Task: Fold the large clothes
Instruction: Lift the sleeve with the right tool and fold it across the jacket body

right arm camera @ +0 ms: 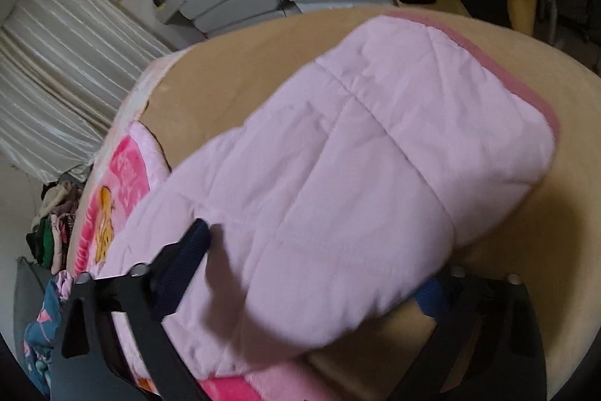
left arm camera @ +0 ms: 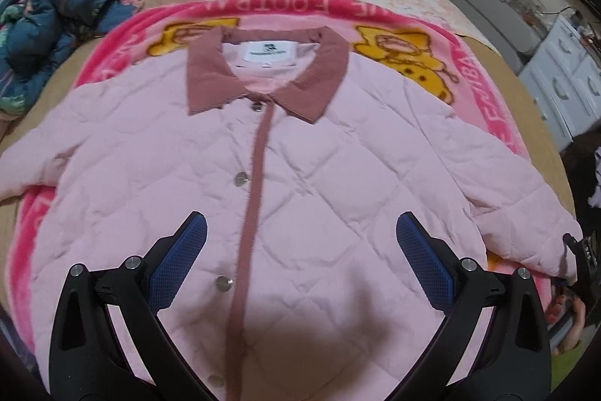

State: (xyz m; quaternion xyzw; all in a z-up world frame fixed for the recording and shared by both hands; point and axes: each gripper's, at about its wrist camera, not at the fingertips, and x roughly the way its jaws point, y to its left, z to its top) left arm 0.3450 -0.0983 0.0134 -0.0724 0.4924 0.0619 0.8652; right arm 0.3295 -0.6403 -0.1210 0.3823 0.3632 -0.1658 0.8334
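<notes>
blanket (left arm camera: 484,70): upside-down letters "FOOT", partly hidden | jacket (left arm camera: 308,168) neck label (left arm camera: 266,52): print unreadable

A big pink jacket (left arm camera: 300,175) lies flat on a bright pink blanket (left arm camera: 484,81) with yellow bears on it. The jacket is puffy, with a darker pink collar (left arm camera: 210,77) and shiny round buttons (left arm camera: 240,178) down the front. The left gripper (left arm camera: 300,250) hangs over the bottom part of the jacket. Its two blue pads (left arm camera: 180,258) are wide apart with nothing between them. A blue bundle of clothes (left arm camera: 49,25) sits off to the left.
</notes>
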